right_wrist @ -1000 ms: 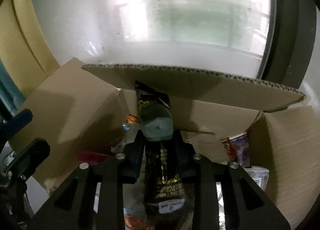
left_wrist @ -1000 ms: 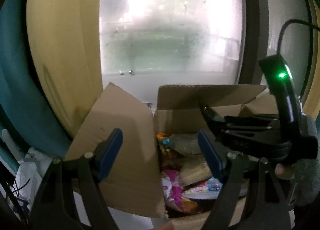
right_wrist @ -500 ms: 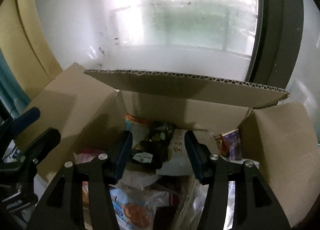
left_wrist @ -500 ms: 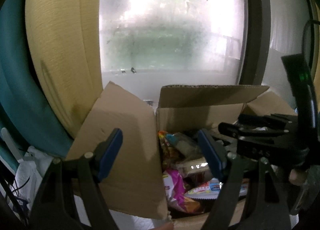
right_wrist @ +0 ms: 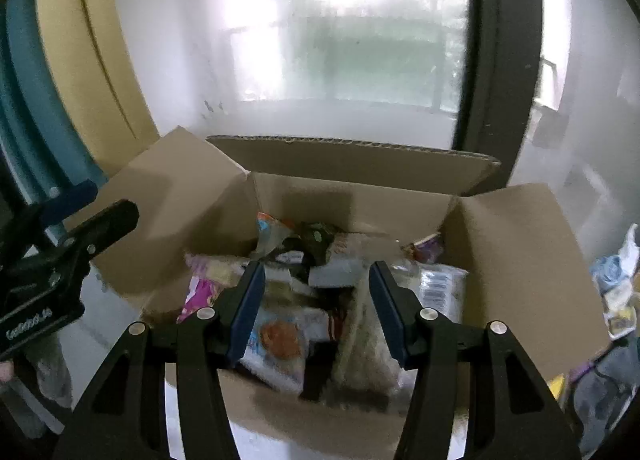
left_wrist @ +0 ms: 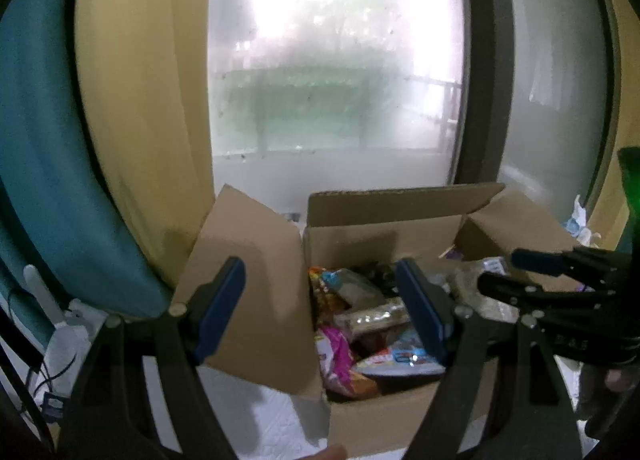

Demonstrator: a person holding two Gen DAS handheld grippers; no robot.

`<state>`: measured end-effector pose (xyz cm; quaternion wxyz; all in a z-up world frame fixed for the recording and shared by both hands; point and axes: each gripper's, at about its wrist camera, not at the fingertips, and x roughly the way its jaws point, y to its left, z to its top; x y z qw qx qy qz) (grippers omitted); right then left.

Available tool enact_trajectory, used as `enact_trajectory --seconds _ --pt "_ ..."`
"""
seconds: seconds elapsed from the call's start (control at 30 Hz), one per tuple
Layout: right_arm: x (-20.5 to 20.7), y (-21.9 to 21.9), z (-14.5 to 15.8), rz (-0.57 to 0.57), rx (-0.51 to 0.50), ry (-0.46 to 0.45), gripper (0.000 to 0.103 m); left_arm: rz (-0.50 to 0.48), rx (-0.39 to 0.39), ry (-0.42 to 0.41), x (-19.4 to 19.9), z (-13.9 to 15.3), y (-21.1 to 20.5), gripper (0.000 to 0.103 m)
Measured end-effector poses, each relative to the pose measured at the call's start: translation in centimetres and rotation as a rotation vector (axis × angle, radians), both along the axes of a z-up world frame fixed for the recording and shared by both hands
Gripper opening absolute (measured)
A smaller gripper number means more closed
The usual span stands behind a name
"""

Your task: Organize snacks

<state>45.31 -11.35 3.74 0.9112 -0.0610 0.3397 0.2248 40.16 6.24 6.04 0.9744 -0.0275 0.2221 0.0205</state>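
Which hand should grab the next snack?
Probably the right gripper: open and empty, beside loose packets lying right of the cardboard box. The left gripper faces the box's left flap.

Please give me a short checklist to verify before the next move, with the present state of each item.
1. Right gripper empty: ok, jaws apart, nothing between them.
2. Left gripper empty: ok, open.
3. Cardboard box flaps open: ok, all the flaps in view stand clear of the opening.
4. Snack packets lie inside the box: ok.
5. Grippers apart from each other: ok, the left one sits off to the side.
6. Next snacks to collect, right of the box: cannot tell, blurred.
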Motion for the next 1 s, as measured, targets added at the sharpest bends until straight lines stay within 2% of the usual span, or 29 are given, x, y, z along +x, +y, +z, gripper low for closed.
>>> enact_trajectory --seconds 0.33,0.87,0.93,1.0 --pt "-7.0 -3.6 2.2 -0.009 0.027 -0.067 0.058 -0.082 0.064 -0.049 -6.5 1.2 -4.2 0.079" --pt "-18.6 -7.9 5.0 -0.035 0.079 -0.217 0.059 -0.047 0.043 -0.193 -19.5 3.0 -6.5 0.079" --pt "-19.9 -8.5 5.1 -0.038 0.085 -0.231 0.063 -0.043 0.033 -0.205 -20.7 3.1 -6.6 0.080" --pt "-21.5 -9.2 5.4 -0.044 0.090 -0.251 0.067 -0.054 0.022 -0.223 -21.9 3.2 -6.8 0.091"
